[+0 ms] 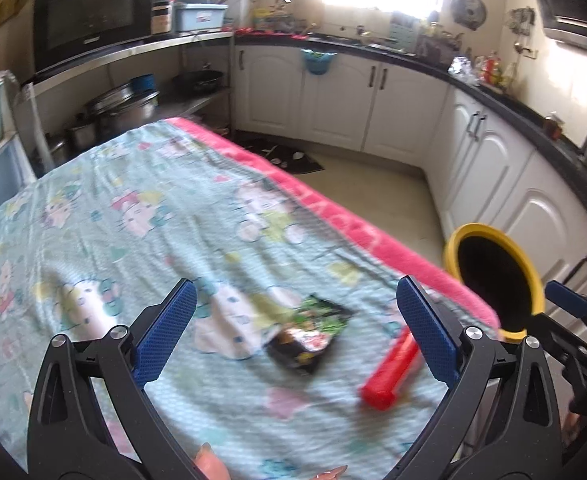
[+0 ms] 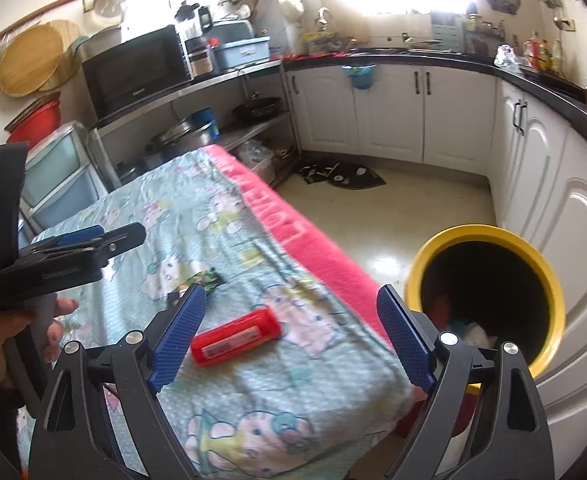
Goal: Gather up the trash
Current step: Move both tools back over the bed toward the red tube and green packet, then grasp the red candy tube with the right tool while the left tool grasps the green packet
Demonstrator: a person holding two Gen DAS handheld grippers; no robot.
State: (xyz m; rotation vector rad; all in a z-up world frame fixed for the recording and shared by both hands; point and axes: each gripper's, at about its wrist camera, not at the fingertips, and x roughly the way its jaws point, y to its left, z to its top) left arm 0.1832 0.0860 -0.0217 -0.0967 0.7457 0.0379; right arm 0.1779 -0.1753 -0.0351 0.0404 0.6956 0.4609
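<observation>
On my table's cartoon-print cloth: one black-and-green snack wrapper, one red plastic case just beside it. My left gripper and right gripper both stand wide apart, gripping nothing. Yellow-rimmed bin beside the table's pink edge, scraps inside.

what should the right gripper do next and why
Probably ease the right gripper down around the red pack: its jaws stand open and empty, the pack lies loose on the cloth just ahead, and the yellow bin waits beside the table.
</observation>
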